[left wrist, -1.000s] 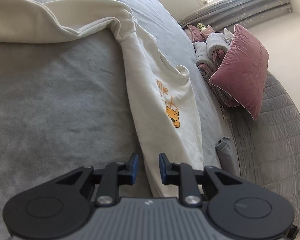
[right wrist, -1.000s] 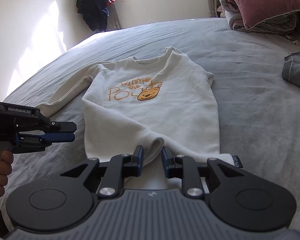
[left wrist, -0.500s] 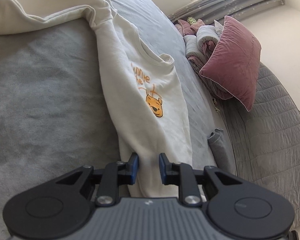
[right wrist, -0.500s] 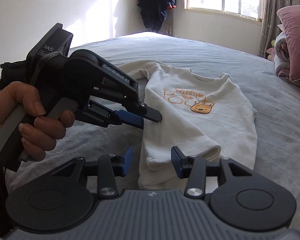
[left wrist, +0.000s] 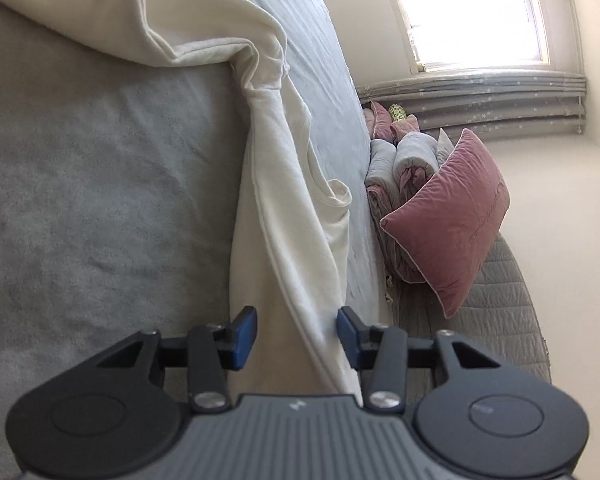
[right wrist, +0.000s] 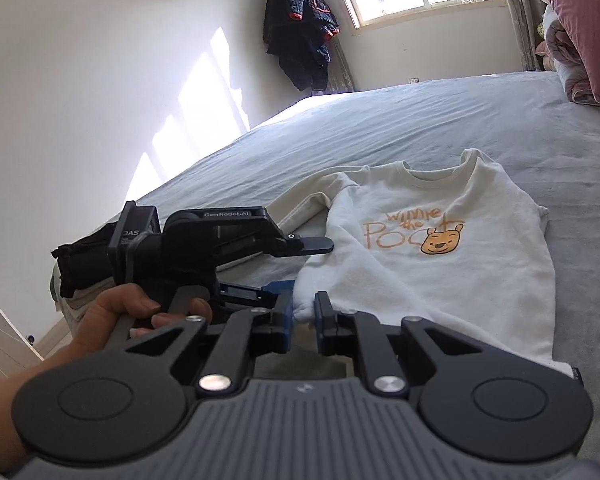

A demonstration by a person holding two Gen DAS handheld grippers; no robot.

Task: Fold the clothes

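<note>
A cream sweatshirt [right wrist: 440, 280] with an orange bear print lies face up on the grey bed [right wrist: 460, 120]. One sleeve is folded across its lower front. My right gripper [right wrist: 303, 316] is at the near left corner of the sweatshirt, its blue pads pinched on a small fold of cream fabric. My left gripper [right wrist: 312, 264], held by a hand [right wrist: 112, 320], stands open just left of that spot. In the left wrist view the sweatshirt [left wrist: 284, 200] runs lengthwise, and its side edge passes between the wide-apart fingers of the left gripper [left wrist: 296, 336].
A pink pillow [left wrist: 452, 216] and rolled quilts [left wrist: 400, 164] sit against the grey padded headboard [left wrist: 500, 312]. A dark jacket [right wrist: 300, 40] hangs by the window. Black clothing [right wrist: 84, 264] lies at the bed's left edge. Bare grey bedding surrounds the sweatshirt.
The left gripper has opened wider and come in low along the sweatshirt's side edge. The right gripper was open half a second ago and has now shut on the near corner.
</note>
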